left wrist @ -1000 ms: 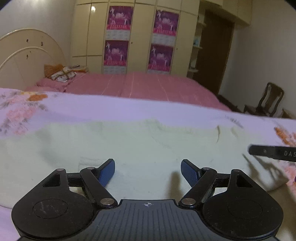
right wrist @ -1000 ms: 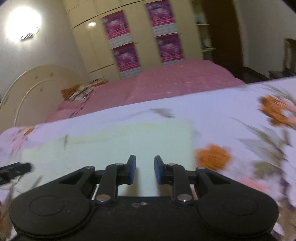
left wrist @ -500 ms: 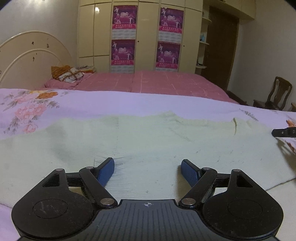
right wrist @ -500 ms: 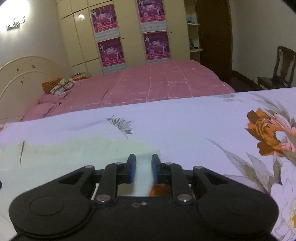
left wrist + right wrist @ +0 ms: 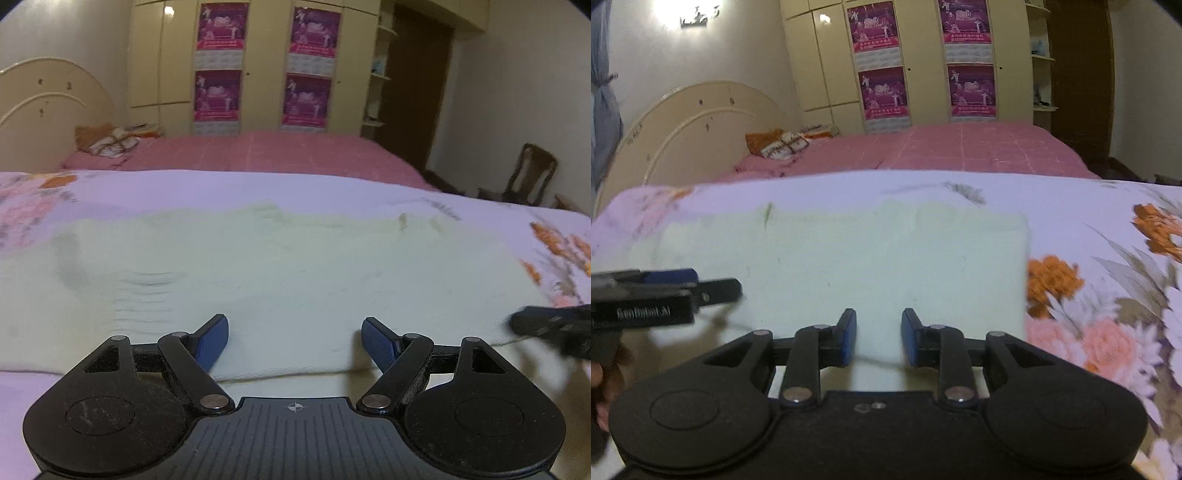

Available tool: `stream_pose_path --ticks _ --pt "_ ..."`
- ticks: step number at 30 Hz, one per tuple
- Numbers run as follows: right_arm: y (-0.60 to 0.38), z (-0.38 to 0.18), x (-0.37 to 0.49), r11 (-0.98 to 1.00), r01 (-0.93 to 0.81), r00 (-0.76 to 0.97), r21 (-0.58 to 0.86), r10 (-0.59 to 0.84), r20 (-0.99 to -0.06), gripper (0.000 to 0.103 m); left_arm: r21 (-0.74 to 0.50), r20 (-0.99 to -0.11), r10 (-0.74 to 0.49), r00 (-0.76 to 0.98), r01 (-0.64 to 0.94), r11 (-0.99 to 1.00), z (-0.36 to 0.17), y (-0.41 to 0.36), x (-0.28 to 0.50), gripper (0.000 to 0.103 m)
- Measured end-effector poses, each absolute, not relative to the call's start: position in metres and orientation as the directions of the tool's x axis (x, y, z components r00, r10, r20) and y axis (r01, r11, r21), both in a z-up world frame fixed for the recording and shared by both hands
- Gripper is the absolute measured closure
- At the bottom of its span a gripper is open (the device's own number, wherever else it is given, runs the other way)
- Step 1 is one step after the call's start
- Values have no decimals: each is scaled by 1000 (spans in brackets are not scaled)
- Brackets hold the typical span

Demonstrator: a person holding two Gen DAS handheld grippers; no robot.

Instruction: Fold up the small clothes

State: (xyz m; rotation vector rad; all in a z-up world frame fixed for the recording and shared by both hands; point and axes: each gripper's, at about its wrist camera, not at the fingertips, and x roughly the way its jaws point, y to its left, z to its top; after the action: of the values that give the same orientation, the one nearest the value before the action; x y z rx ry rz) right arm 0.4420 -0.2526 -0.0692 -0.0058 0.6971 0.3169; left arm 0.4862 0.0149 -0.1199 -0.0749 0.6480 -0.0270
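Left gripper (image 5: 294, 341) is spread wide, grasping nothing, poised at the near edge of the pale green cloth (image 5: 280, 273). Right gripper (image 5: 878, 338) is parted by a narrower gap, also released, over the cloth's (image 5: 849, 258) near edge toward its right end. Whether any pad touches the fabric cannot be told. That cloth lies flat on the floral bed (image 5: 1100, 266).
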Motion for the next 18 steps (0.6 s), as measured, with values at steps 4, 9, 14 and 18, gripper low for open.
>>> stream_pose_path --ticks 4,9,14,18 --pt "-286 -67 451 975 -191 736 110 217 -641 82 -67 -608 -25 793 -20 998 -119 28 480 24" --pt "-272 -73 453 979 -198 735 39 175 -655 78 -55 -620 -34 783 0 998 -119 31 481 24" --pt "-269 -57 442 980 -177 739 88 192 -645 66 -203 -589 -47 806 -91 975 -104 74 454 24" --pt "-274 -54 433 977 -154 738 145 211 -641 64 -276 -582 40 812 -243 930 -107 144 409 24"
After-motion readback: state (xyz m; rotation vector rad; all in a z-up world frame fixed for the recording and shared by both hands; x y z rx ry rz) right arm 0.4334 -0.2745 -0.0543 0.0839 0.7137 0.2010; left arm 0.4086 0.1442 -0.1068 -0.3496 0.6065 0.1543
